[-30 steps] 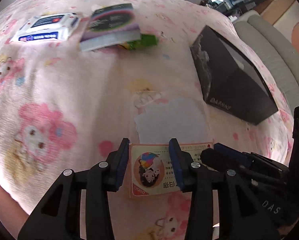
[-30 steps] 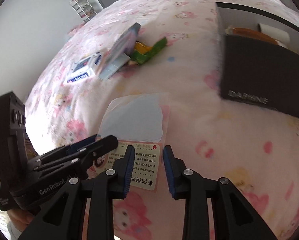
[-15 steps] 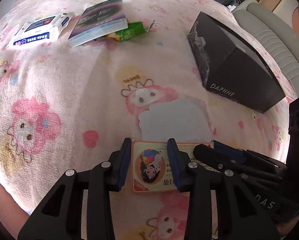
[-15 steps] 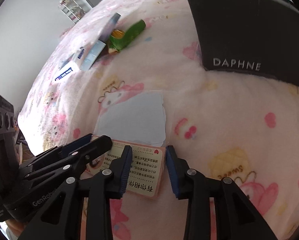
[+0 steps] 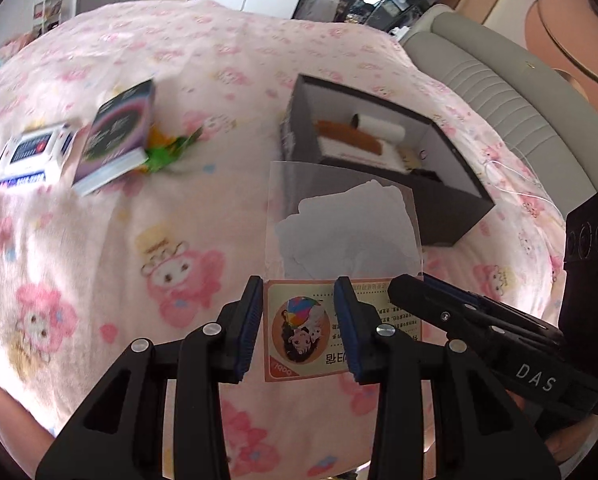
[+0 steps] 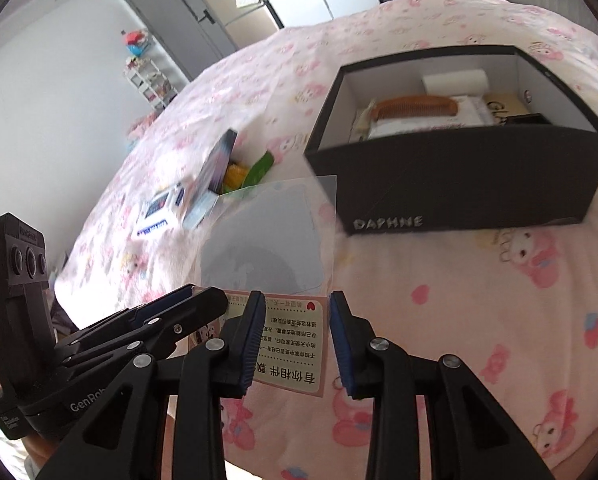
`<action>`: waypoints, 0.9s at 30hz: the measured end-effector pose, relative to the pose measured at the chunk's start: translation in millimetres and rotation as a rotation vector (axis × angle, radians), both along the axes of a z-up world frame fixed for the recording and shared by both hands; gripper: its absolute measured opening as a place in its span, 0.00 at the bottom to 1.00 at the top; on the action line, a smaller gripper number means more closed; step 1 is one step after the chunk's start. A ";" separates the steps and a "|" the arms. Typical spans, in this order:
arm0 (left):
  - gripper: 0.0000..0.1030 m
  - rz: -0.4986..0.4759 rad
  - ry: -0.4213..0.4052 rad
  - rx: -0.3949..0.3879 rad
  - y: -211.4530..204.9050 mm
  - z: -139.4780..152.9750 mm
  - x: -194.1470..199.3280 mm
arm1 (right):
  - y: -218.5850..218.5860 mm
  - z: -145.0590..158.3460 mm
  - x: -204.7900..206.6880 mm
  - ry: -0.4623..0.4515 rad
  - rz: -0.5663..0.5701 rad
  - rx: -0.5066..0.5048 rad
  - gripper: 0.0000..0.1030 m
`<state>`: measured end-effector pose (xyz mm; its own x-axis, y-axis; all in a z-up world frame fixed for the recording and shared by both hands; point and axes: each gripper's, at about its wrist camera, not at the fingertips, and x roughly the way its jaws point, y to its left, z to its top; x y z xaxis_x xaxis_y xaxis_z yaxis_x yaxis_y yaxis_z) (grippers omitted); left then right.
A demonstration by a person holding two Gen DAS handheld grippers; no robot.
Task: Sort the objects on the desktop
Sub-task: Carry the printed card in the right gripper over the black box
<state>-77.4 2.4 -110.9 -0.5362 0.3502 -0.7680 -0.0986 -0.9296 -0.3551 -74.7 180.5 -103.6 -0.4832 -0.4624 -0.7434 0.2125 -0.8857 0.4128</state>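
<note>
A glossy clear plastic sleeve (image 5: 341, 220) with a printed paper card (image 5: 299, 332) contrasts with the soft fleecy blanket (image 5: 99, 240), matt black cardboard box (image 6: 459, 184) and wooden comb (image 6: 415, 107).

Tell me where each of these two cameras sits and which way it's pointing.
Left wrist: on the left gripper, looking along its fingers at the clear packet and black box; the right gripper crosses at lower right.
Right wrist: on the right gripper, facing the same box; the left gripper enters at lower left.
Shared: packet, box, book, pink blanket.
</note>
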 end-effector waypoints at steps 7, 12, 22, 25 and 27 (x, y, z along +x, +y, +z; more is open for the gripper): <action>0.34 -0.071 0.061 0.005 45.6 28.5 -36.3 | 46.0 21.1 -29.5 0.057 -0.082 0.009 0.28; 0.34 -0.115 0.099 0.014 75.5 47.3 -60.6 | 73.4 38.9 -51.9 0.099 -0.129 0.032 0.28; 0.34 -0.132 0.155 -0.006 97.3 64.0 -108.1 | 85.1 54.1 -89.3 0.148 -0.142 0.074 0.28; 0.34 -0.127 0.152 -0.013 96.5 59.1 -119.3 | 81.8 50.8 -101.4 0.144 -0.136 0.077 0.28; 0.34 -0.120 0.145 -0.015 96.1 53.0 -128.8 | 79.0 47.4 -110.7 0.139 -0.134 0.087 0.28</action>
